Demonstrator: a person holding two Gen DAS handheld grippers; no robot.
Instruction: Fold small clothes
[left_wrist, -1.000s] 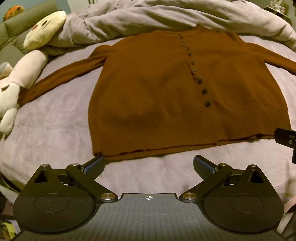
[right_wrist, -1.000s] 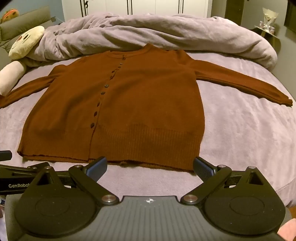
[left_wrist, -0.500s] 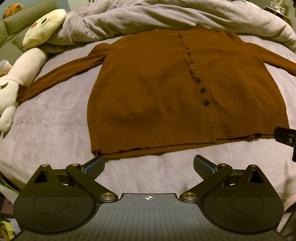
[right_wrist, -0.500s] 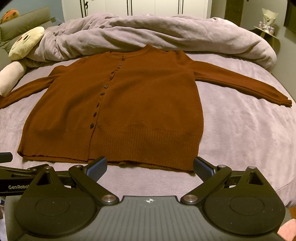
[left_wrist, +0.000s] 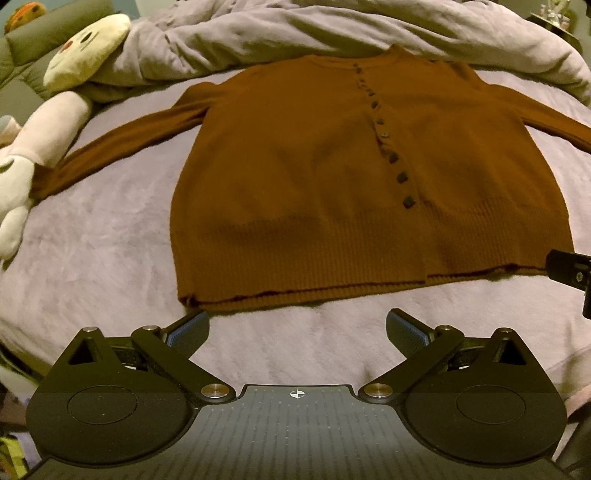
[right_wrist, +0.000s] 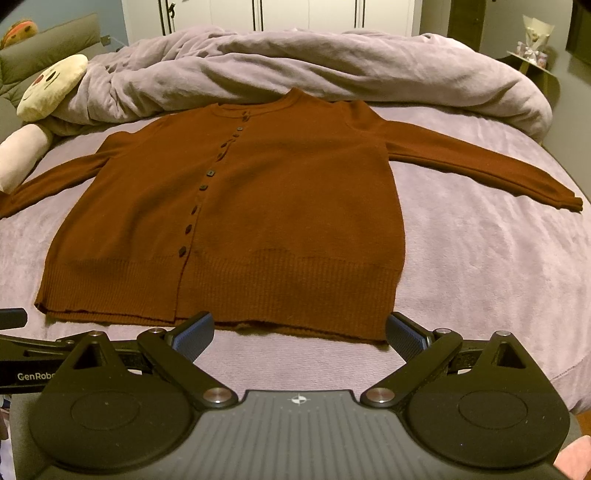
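Folding has not begun, we judge: the brown cardigan lies flat and buttoned on the bed, sleeves spread, its collar toward the heaped duvet. Off the cardigan's left sleeve lies a plush toy. Our left tongs hover just short of the hem's left corner, spread wide and empty. Our right tongs hover at the hem's right half, equally wide and empty. Next we would need to pinch the hem or a sleeve.
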